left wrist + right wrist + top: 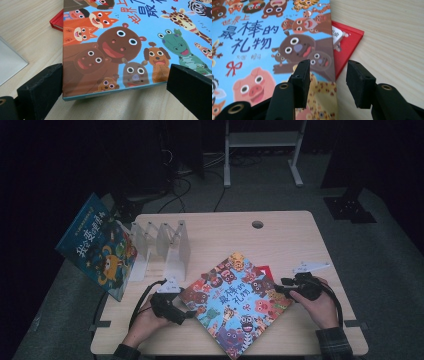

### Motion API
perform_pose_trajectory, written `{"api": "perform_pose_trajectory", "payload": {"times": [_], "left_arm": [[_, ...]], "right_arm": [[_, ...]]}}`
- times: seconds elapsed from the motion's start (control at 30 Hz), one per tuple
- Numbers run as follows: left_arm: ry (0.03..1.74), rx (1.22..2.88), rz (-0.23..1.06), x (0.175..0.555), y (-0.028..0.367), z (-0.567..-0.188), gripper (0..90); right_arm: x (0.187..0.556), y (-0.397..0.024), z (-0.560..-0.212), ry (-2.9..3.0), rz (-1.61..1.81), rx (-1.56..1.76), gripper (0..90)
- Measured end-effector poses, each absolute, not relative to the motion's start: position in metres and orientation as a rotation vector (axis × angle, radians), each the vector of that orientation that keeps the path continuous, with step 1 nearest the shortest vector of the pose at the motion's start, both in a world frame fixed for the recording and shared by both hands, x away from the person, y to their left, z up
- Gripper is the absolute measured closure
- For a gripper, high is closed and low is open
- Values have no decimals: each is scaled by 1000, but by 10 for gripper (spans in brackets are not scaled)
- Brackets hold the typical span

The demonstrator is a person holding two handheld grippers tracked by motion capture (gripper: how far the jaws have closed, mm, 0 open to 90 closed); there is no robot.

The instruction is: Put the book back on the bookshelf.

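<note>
— Left gripper (192, 314) sat at the near left corner of the animal picture book (235, 304); how did its jaws stand?

— Wide apart, one on each side of that corner in the left gripper view. The left jaw looked just against the book's edge, the right jaw stood clear of it, so nothing was clamped.

— And the right gripper (280, 287)?

— Released as well. Its own view showed the left jaw over the cover by the book's right edge and the right jaw over bare bench (387, 37), with a plain gap between them. The person's right hand (320, 307) held it at the book's right side.

— Where did the book lie?

— Flat on the bench, turned at an angle, near the front and between the two hands. A red book (264, 270) poked out from under its far right corner.

— Anything else on the bench?

— A clear rack of dividers (160, 247) stood at the far left, and a blue picture book (97, 245) leaned upright at its left end.
</note>
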State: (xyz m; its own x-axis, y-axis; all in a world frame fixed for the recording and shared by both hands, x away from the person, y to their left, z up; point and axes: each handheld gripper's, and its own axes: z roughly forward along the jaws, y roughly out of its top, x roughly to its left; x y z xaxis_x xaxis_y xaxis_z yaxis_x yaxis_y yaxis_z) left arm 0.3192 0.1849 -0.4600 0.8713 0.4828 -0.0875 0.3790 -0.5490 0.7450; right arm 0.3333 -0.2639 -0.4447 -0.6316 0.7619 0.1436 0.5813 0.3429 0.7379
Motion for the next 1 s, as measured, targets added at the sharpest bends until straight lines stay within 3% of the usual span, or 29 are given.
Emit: {"api": "perform_pose_trajectory", "payload": {"times": [0.5,1.0], "left_arm": [[618,2216,152,320,185,-461,8],[636,2224,150,318,187,-463,8]], "right_arm": [[302,-283,-454,2382,1168,1244,522],[297,-285,-461,2375,1225,1258,500]]}}
